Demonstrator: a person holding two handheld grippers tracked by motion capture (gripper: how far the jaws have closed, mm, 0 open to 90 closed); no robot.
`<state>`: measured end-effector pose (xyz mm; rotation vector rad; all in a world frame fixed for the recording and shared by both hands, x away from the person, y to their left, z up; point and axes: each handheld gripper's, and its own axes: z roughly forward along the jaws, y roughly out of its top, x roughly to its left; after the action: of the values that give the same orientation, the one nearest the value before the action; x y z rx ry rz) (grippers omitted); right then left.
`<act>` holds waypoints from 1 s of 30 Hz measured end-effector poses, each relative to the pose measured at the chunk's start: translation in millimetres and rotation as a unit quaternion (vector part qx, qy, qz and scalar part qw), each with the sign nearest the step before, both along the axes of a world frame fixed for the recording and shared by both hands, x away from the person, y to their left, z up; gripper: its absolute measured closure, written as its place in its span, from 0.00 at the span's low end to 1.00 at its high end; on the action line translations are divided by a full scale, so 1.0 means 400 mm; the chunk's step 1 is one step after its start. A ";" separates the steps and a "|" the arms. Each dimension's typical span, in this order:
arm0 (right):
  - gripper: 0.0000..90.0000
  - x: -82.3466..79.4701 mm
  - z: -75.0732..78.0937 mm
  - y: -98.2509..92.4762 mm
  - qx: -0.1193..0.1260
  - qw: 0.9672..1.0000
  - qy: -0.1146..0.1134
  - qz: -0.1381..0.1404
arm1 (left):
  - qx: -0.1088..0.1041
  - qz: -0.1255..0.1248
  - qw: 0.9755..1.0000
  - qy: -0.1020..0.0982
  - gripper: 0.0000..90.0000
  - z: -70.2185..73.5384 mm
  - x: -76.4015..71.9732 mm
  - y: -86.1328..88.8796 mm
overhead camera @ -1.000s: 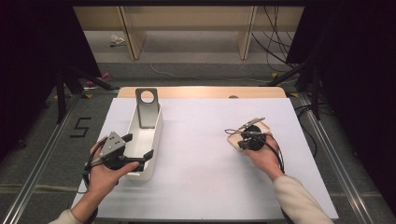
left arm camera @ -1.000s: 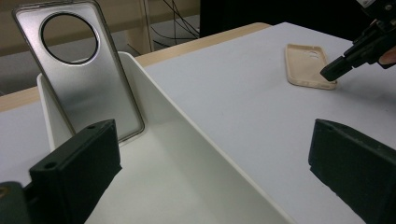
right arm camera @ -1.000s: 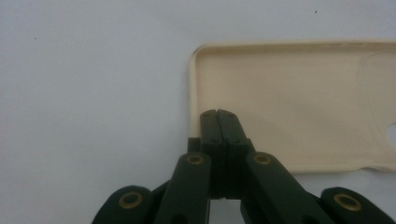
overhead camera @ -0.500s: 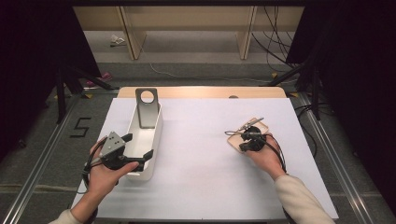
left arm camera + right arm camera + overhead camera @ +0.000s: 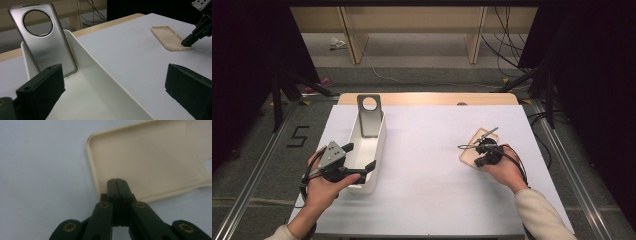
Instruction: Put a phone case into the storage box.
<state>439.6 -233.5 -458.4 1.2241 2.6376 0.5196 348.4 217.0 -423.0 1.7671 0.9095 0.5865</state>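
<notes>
A beige phone case (image 5: 472,149) (image 5: 150,157) lies hollow side up at the right of the white table. My right gripper (image 5: 481,159) (image 5: 116,181) is shut, and its tips rest inside the case at the near corner. The same case (image 5: 168,37) is in the left gripper view with the other gripper's tip on its near end. A silver phone case (image 5: 369,115) (image 5: 42,37) with a round hole leans upright at the far end of a white tray (image 5: 379,145) (image 5: 100,70). My left gripper (image 5: 358,156) (image 5: 115,95) is open, its jaws astride the tray's right wall near the near end.
The white mat (image 5: 432,165) covers the table, and a strip of bare wood (image 5: 427,98) runs along the far edge. Dark stands and cables (image 5: 512,55) lie on the floor beyond.
My right gripper has shifted a little to the right and nearer on the beige case. The left gripper and the tray have stayed where they were.
</notes>
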 end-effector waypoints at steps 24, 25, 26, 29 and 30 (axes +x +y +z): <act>1.00 -0.009 0.011 -0.086 -0.045 0.999 0.010 0.008 | 0.002 -0.002 1.000 0.001 0.02 -0.001 -0.001 -0.001; 1.00 -0.010 0.011 -0.088 -0.046 0.999 0.010 0.007 | 0.002 -0.002 1.000 0.001 0.02 -0.001 -0.001 -0.001; 1.00 -0.009 0.011 -0.090 -0.047 0.999 0.010 0.008 | 0.002 -0.003 1.000 0.000 0.02 0.000 -0.001 -0.001; 1.00 -0.008 0.011 -0.097 -0.049 0.999 0.009 0.008 | 0.003 -0.003 1.000 0.000 0.02 0.000 -0.001 -0.002; 1.00 -0.009 0.012 -0.099 -0.050 0.999 0.010 0.005 | 0.003 -0.003 1.000 0.000 0.02 -0.001 -0.001 -0.002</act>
<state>435.9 -273.0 -453.7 1.1939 2.6520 0.3733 347.8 216.3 -423.2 1.7751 0.9025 0.5848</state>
